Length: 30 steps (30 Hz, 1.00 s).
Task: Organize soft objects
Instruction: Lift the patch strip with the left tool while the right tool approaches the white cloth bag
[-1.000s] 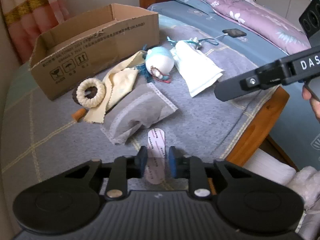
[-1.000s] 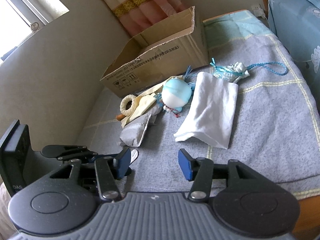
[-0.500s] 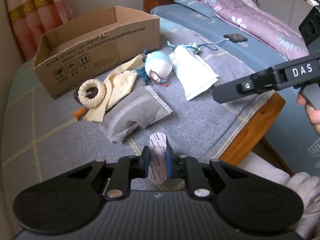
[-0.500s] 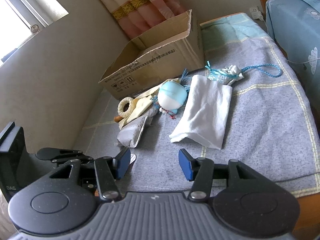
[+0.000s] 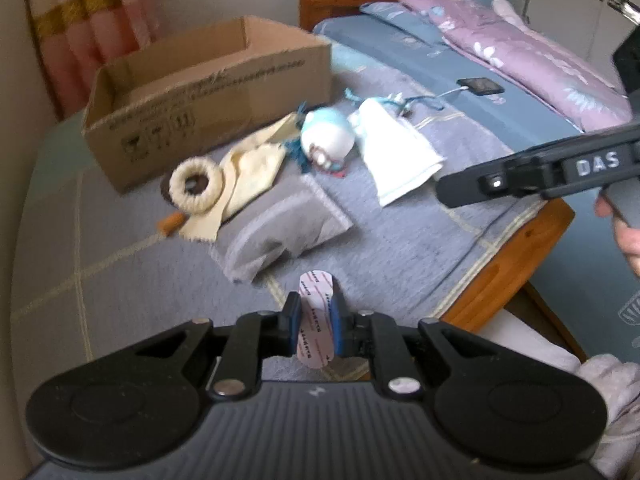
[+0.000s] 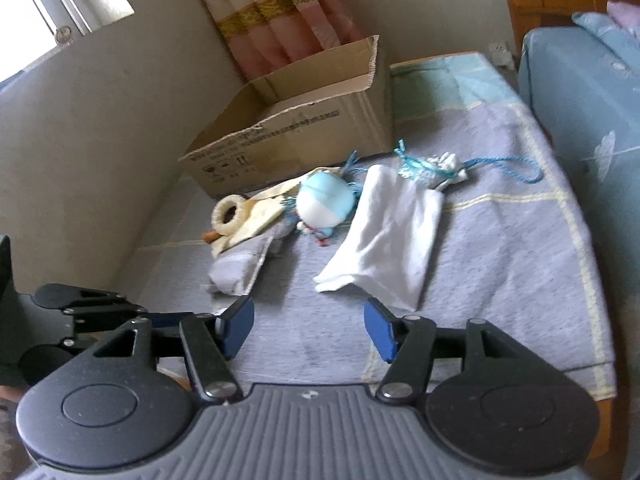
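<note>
Left tool [image 5: 314,322]: jaws closed down on a thin pink-printed oval pad [image 5: 315,316], held low over the grey blanket [image 5: 400,248]. Pad looks light, flat and floppy; a mid-length pinch probably keeps it from folding. Its print is unreadable and its lower end sits behind the tool body.

Right tool [image 6: 309,324]: jaws opening, nothing between them. Remaining soft items lie ahead by the cardboard box [image 5: 208,92]: grey pouch [image 5: 280,232], white cloth [image 6: 384,240], blue-white plush [image 6: 325,204]. Box interior mostly hidden; frames motion-blurred.
</note>
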Each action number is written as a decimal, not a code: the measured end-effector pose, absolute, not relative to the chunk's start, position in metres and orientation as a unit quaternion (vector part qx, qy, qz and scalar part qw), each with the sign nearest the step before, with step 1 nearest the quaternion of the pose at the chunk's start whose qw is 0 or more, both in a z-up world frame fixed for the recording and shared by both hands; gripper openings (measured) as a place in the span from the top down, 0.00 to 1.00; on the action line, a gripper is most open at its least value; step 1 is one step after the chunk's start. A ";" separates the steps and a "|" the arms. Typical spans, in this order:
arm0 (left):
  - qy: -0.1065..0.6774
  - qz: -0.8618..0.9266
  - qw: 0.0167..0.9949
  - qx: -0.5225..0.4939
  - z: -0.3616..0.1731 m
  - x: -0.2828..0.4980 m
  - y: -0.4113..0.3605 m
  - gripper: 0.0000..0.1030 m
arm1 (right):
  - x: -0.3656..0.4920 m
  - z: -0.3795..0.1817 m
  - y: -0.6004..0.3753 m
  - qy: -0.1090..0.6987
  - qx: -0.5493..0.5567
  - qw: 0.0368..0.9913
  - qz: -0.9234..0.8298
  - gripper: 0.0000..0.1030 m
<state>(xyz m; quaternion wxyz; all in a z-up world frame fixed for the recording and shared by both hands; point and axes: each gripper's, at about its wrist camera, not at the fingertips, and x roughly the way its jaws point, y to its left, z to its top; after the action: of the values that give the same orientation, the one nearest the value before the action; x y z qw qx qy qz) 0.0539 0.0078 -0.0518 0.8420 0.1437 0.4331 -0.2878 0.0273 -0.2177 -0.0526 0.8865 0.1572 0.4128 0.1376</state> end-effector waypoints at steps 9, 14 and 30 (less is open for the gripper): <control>0.441 -0.289 0.837 0.146 -0.061 0.055 0.008 0.82 | 0.026 -0.055 -0.217 0.405 0.150 0.893 0.126 0.29; 0.439 -0.290 0.839 0.143 -0.062 0.055 0.008 0.82 | 0.028 -0.056 -0.216 0.405 0.148 0.894 0.123 0.29; 0.428 -0.296 0.846 0.119 -0.038 0.049 0.008 0.88 | 0.033 -0.048 -0.219 0.404 0.078 0.910 0.060 0.24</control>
<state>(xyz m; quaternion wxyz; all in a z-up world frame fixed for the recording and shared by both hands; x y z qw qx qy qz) 0.0492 0.0079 -0.0383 0.8457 0.1193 0.4277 -0.2959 0.0333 -0.2186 -0.0475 0.9095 0.0782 0.4038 0.0598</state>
